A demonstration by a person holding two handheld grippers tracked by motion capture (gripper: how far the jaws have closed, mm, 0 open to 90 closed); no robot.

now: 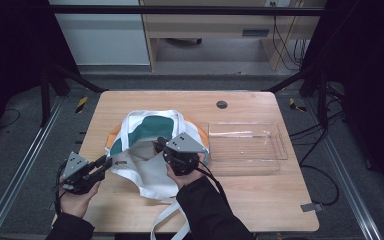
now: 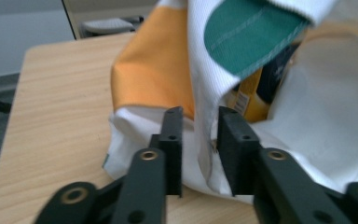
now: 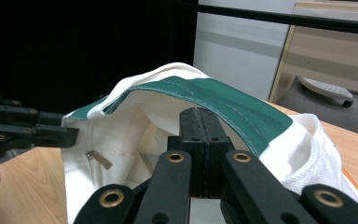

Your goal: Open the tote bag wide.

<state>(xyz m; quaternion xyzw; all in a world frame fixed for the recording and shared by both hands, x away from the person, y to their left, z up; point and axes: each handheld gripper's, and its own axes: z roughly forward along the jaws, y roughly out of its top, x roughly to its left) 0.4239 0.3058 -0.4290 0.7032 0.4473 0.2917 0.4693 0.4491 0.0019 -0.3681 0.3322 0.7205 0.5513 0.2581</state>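
Observation:
A white cloth bag (image 1: pixel 147 134) with green and orange panels lies on the wooden table (image 1: pixel 260 200), its mouth towards me. My left gripper (image 1: pixel 108 162) is at the bag's left edge. In the left gripper view its jaws (image 2: pixel 200 119) stand apart with the bag's white hem (image 2: pixel 203 93) between them, and a gap shows beside the cloth. My right gripper (image 1: pixel 161 146) sits at the bag's mouth. Its jaws (image 3: pixel 199 112) are pressed together below the green rim (image 3: pixel 223 100), with no cloth seen between them. A yellow package (image 2: pixel 251 100) shows inside the bag.
A clear plastic tray (image 1: pixel 281 145) stands to the right of the bag. The bag's white strap (image 1: pixel 169 220) trails off the table's near edge. A zip pull (image 3: pixel 98 159) hangs on the bag's inner wall. A round cable hole (image 1: pixel 222 104) is at the table's far side.

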